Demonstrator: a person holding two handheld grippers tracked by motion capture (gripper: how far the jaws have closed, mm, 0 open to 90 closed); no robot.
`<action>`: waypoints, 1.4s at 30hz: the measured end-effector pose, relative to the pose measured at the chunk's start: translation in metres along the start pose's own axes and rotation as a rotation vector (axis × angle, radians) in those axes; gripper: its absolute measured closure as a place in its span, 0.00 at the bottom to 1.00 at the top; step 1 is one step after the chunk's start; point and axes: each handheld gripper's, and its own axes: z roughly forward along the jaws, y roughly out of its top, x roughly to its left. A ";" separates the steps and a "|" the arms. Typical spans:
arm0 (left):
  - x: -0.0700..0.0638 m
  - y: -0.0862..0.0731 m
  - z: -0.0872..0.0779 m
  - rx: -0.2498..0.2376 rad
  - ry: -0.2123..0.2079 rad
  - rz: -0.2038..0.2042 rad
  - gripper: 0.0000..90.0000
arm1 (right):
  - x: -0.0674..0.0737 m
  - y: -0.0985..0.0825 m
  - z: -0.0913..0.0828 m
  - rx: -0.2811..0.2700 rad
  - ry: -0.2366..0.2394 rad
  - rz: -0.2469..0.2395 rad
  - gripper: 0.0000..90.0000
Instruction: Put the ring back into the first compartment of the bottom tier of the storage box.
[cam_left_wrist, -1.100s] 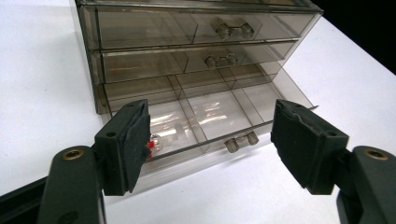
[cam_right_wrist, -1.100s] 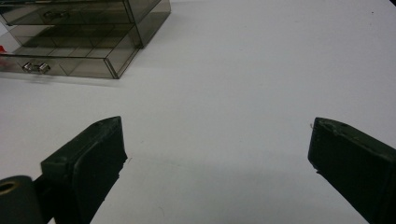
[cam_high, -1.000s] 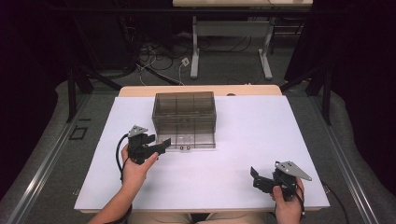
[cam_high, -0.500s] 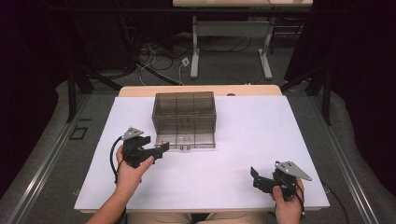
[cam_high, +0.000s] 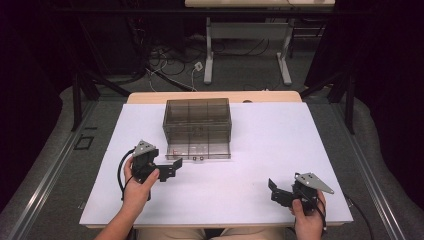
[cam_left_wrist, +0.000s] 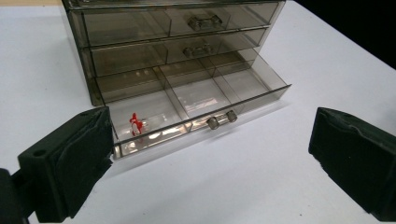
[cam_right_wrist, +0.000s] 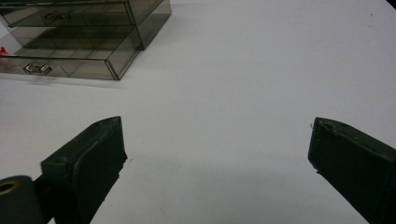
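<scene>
Left gripper view: wide-spread left tool (cam_left_wrist: 210, 154) faces open bottom drawer (cam_left_wrist: 205, 100) holding a small red item (cam_left_wrist: 136, 124).

smoked clear plastic three-drawer cabinet (cam_high: 197, 122) at back centre of my white bench (cam_high: 280, 150) | its bottom drawer (cam_high: 199, 150) out toward me | small red-and-white piece (cam_left_wrist: 136, 124) in drawer's left compartment | my left tool (cam_high: 172, 168) just before drawer's left corner | my right tool (cam_high: 275, 191) well apart, front right

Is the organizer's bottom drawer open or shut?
Open: the bottom drawer juts out past the two shut drawers above, a small red item inside.
</scene>
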 end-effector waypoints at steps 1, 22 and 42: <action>0.000 0.000 -0.001 -0.007 -0.007 -0.004 0.01 | 0.000 0.000 0.000 -0.002 0.000 0.000 0.04; 0.011 -0.014 -0.032 0.006 -0.017 -0.013 0.01 | 0.000 0.000 0.000 -0.004 0.002 0.002 0.04; 0.037 -0.044 -0.058 -0.016 0.000 -0.062 0.01 | 0.001 0.000 -0.001 0.002 0.001 0.003 0.04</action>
